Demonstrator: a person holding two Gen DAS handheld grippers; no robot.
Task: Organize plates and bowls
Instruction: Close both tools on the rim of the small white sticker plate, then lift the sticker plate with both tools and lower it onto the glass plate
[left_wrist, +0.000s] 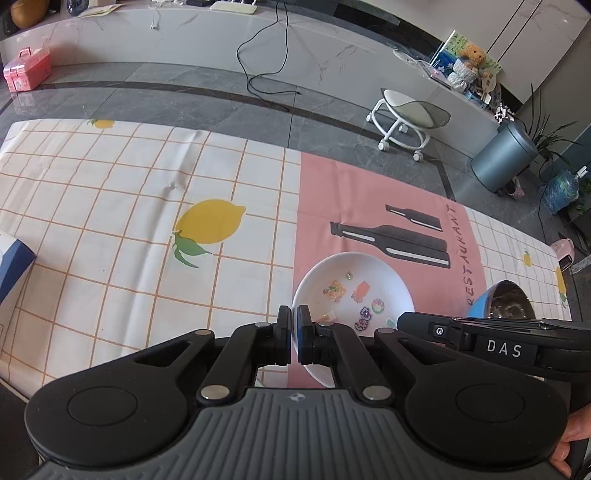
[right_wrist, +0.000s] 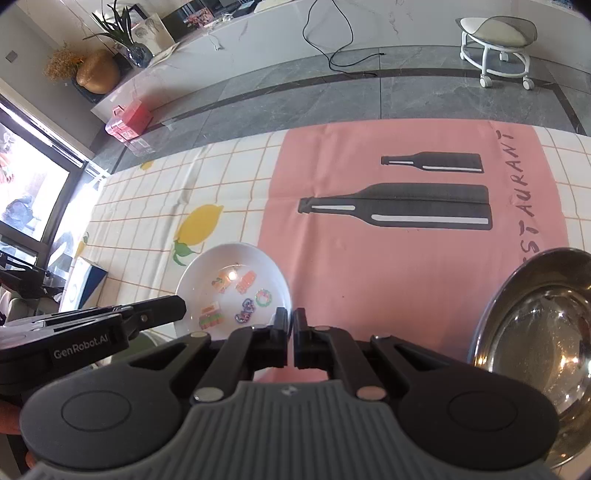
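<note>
A white bowl (left_wrist: 352, 284) with small colourful stickers inside sits on the pink panel of the tablecloth; it also shows in the right wrist view (right_wrist: 236, 280). My left gripper (left_wrist: 294, 325) is shut on the bowl's left rim, with the rim between its fingers. A steel bowl with a blue outside (left_wrist: 504, 301) stands at the right; in the right wrist view (right_wrist: 543, 339) it is close on the right. My right gripper (right_wrist: 290, 328) is shut and empty, just right of the white bowl's rim.
The tablecloth (left_wrist: 129, 206) has a lemon and bottle print. A blue box (left_wrist: 13, 262) lies at the table's left edge. On the floor beyond are a white wheeled stool (left_wrist: 406, 114), a grey bin (left_wrist: 506, 157), a black cable (left_wrist: 266, 81) and a pink case (left_wrist: 26, 68).
</note>
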